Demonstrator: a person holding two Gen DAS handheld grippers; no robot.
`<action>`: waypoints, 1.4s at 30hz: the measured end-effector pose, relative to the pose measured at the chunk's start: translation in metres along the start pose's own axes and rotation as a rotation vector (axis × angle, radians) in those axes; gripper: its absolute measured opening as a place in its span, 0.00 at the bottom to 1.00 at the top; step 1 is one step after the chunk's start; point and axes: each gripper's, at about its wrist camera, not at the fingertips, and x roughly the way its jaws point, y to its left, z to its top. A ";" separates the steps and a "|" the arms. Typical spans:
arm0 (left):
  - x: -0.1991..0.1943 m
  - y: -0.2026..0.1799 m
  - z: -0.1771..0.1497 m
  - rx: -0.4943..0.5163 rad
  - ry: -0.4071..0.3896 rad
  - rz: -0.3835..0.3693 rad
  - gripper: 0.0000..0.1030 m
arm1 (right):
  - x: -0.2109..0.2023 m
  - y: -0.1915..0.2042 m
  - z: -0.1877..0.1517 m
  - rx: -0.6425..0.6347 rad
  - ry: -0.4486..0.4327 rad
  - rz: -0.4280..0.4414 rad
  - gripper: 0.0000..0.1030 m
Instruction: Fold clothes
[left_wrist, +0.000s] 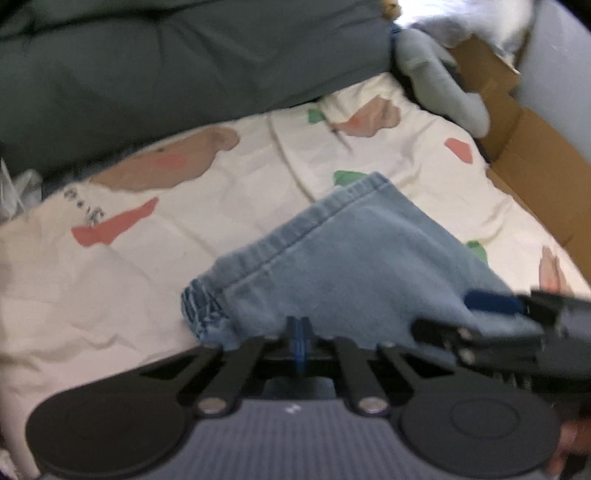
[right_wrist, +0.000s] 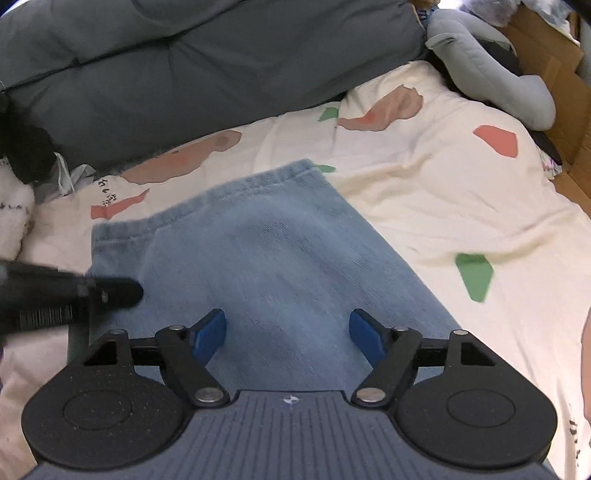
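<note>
Down at the left gripper (left_wrist: 300, 328), the blue pads are pressed together, pinching the near edge of the light blue denim garment (left_wrist: 354, 258), which spreads away toward its stitched hem. Beside it, the right gripper (right_wrist: 288, 332) hovers over the same denim with its blue fingers (right_wrist: 208, 332) spread wide, gripping nothing. Around the cloth lies a cream bedsheet printed with pink and green shapes (right_wrist: 424, 192), bare on the right. Farther off, a dark grey quilted duvet (right_wrist: 184, 74) bounds the far edge, and brown cardboard (left_wrist: 535, 166) lines the right side.
</note>
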 end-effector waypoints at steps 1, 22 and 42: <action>-0.003 0.000 0.002 -0.008 0.004 0.000 0.03 | -0.003 -0.004 -0.003 -0.014 -0.002 0.004 0.77; -0.064 -0.024 0.022 0.059 -0.104 -0.030 0.07 | -0.085 -0.051 0.019 -0.299 -0.087 0.195 0.77; -0.002 -0.013 -0.024 0.166 0.018 -0.003 0.03 | -0.095 -0.104 -0.103 -0.297 0.081 0.096 0.73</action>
